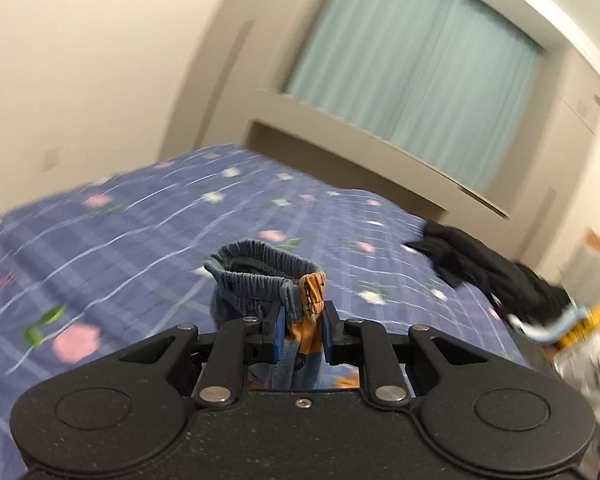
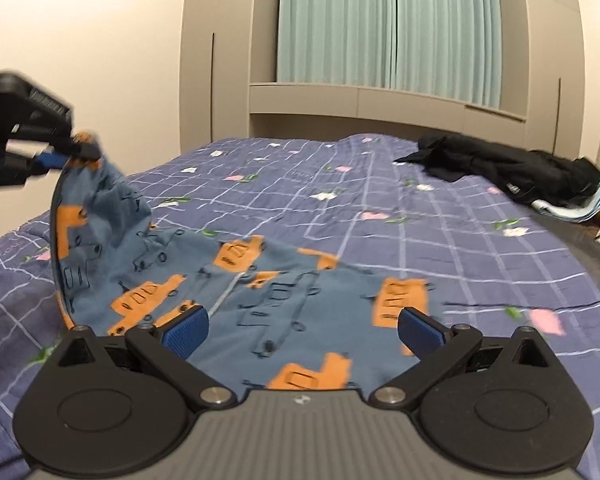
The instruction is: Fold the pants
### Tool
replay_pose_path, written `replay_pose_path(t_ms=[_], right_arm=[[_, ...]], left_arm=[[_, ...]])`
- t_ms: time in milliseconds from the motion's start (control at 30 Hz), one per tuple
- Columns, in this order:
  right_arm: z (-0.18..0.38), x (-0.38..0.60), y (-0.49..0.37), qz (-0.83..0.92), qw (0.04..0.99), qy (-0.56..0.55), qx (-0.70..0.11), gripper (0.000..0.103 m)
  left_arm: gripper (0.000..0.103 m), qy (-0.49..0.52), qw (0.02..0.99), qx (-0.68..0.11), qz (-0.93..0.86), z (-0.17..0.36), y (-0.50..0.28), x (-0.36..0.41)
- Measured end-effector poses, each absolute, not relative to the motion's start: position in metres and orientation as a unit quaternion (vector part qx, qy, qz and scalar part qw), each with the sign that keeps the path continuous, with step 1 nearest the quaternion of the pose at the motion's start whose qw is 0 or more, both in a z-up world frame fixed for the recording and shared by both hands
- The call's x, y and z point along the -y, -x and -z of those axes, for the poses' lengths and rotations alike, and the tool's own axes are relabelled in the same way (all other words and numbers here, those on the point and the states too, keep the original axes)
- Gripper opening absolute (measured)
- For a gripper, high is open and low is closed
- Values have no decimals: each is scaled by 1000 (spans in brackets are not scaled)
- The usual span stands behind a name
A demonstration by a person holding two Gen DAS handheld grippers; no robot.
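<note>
Far left, the left gripper (image 2: 74, 152) has its fingers pinched tight on the pants (image 2: 284, 296) at the elastic waistband (image 1: 266, 276), lifting that end up off the bed (image 2: 480, 248). From there the cloth drapes down and right; the rest lies flat on the bedspread, long axis running roughly left-right across the near part of the bed. Right gripper (image 2: 302, 330): fingers spread wide, holding nothing, hovering just above the flat part, w/ the cloth showing between and beyond them. So the free end is nearer the right gripper, likely its next pinch pt before a fold can start. Fold itself not yet begun, I'd say. Far right, a black garment (image 2: 500, 166) lies well apart.
</note>
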State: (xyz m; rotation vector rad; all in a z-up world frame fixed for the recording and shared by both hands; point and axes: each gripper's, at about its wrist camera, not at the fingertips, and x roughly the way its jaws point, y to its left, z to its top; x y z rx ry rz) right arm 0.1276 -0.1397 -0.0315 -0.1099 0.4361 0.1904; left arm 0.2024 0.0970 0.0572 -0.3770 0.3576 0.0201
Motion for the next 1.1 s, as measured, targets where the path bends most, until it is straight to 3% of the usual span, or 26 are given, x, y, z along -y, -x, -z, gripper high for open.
replay_pose_path(t_ms=[300, 567, 767, 1100], right_arm=[[22, 195, -104, -30, 975, 46, -214, 103], [25, 243, -81, 31, 973, 36, -225, 103], [27, 266, -73, 63, 970, 27, -231, 103], [33, 279, -67, 76, 967, 16, -241, 103]], left_arm=[[19, 71, 972, -178, 133, -78, -192, 10], [19, -16, 948, -220, 231, -44, -174, 85], [20, -43, 932, -265, 243, -8, -170, 104], [32, -16, 914, -303, 269, 12, -168, 101]])
